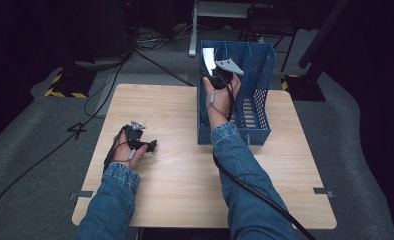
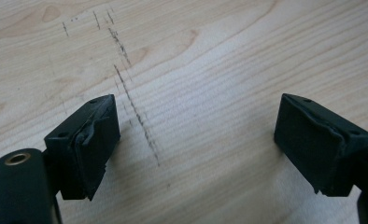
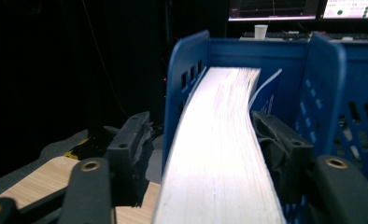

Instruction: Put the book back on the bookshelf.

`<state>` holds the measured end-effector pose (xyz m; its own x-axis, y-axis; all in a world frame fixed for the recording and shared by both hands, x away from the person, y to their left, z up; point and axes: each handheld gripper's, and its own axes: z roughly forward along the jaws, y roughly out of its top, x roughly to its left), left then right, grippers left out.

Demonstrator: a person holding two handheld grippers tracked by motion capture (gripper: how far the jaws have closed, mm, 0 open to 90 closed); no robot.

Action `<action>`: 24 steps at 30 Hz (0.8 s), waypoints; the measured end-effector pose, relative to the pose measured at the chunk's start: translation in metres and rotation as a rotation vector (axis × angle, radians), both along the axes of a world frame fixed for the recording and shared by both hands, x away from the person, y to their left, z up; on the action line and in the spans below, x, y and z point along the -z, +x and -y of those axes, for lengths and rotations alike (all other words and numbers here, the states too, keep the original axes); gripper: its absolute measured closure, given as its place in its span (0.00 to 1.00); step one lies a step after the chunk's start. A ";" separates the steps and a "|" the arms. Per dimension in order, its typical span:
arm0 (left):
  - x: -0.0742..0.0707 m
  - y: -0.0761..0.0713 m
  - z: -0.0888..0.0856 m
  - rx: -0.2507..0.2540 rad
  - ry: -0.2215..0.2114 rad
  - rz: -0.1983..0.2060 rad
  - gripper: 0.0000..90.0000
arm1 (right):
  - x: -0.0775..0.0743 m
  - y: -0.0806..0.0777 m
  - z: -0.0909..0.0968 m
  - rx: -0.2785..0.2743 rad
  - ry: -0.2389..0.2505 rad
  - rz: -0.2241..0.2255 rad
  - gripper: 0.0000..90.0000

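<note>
From the high view, the right gripper (image 1: pixel 216 70) is raised over the blue perforated plastic file rack (image 1: pixel 262 80) standing on the light wooden table (image 1: pixel 180 175), with a thick white-paged book (image 1: pixel 208 60) between its jaws. The left gripper (image 1: pixel 144 142) rests low on the table, well apart from the rack.

In the left gripper view, the left gripper's (image 2: pixel 194 140) jaws stand spread wide with bare wood grain and a few dark scuff marks (image 2: pixel 133 109) between them.

In the right gripper view, the book's page edge (image 3: pixel 219 154) runs straight out between the right gripper's (image 3: pixel 205 144) jaws into the rack's (image 3: pixel 187 60) left compartment. The right jaw lies against the book; the left jaw stands off it with a gap, so the jaws are spread and not pinching.
</note>
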<state>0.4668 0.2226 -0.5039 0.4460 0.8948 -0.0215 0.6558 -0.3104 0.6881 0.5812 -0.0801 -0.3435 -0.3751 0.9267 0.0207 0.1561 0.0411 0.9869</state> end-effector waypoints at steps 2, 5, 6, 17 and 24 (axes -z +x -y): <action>0.000 -0.003 -0.001 0.001 0.000 0.001 0.16 | -0.006 -0.005 0.002 -0.003 -0.007 0.007 0.42; 0.000 -0.009 -0.003 0.002 -0.003 0.000 0.16 | -0.013 -0.015 0.008 -0.036 -0.018 0.001 0.41; 0.000 -0.011 -0.004 0.006 0.002 0.001 0.16 | -0.015 -0.018 0.011 -0.045 -0.017 -0.001 0.41; 0.000 -0.025 -0.011 0.006 -0.002 0.001 0.17 | -0.042 -0.062 0.066 -0.199 0.004 -0.036 0.40; 0.001 -0.031 -0.011 -0.005 -0.006 0.004 0.17 | -0.039 -0.094 0.113 -0.237 -0.025 -0.070 0.39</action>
